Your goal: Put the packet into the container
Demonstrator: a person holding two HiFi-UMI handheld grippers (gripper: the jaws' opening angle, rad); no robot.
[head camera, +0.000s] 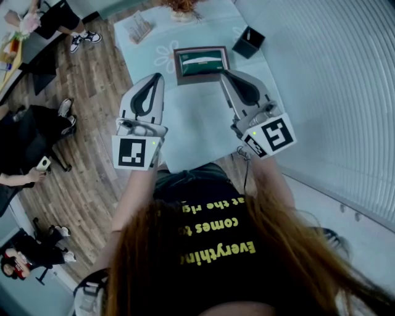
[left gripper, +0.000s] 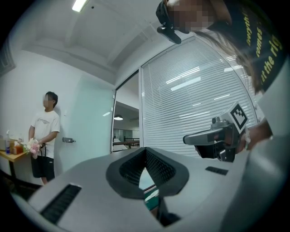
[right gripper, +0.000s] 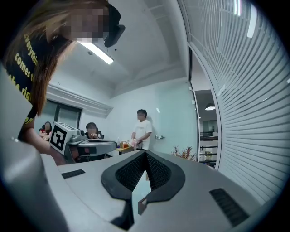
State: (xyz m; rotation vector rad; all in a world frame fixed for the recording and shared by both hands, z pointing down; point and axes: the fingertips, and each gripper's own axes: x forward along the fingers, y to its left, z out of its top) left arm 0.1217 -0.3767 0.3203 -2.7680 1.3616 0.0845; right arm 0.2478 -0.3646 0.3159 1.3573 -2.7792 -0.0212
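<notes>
A dark brown container (head camera: 180, 66) stands on the pale blue table (head camera: 197, 123), and a green packet (head camera: 201, 63) with a white strip lies inside it. My left gripper (head camera: 158, 76) is just left of the container; my right gripper (head camera: 224, 73) is at its right front corner. Both point up and away from me, shut, with nothing between their jaws. In the left gripper view the left gripper's (left gripper: 145, 150) dark pads meet at the tip, and a sliver of green shows below them. The right gripper's (right gripper: 145, 153) pads meet the same way.
A small black box (head camera: 249, 42) sits at the table's far right, a small rack (head camera: 141, 26) at its far left and a dried plant (head camera: 182, 6) at the back. Seated people (head camera: 37, 133) are on the wooden floor to the left. Window blinds (head camera: 333, 80) run along the right.
</notes>
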